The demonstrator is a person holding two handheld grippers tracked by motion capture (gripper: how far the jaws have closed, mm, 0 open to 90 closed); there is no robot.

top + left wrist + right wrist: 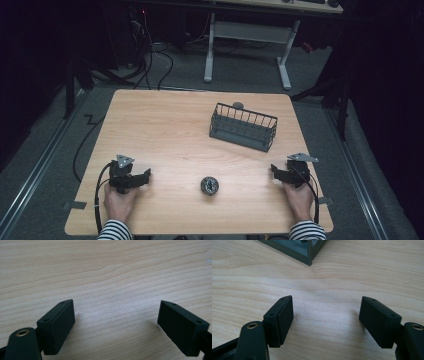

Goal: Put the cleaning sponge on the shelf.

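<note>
A small dark round object [209,185] lies on the wooden table [165,125] near the front edge, between both hands. A dark grey wire basket [243,126] stands right of the table's centre; its corner [308,252] appears at the top of the right gripper view. My left gripper [145,176] rests at the front left, held by a hand, jaws wide apart over bare wood [116,312]. My right gripper [275,171] rests at the front right, also open with nothing between its jaws [325,315].
Beyond the table's far edge stands a white-legged desk frame [247,45], with cables [150,60] on the grey floor. A cable [87,135] runs along the table's left side. Striped sleeves [114,231] enter at the bottom.
</note>
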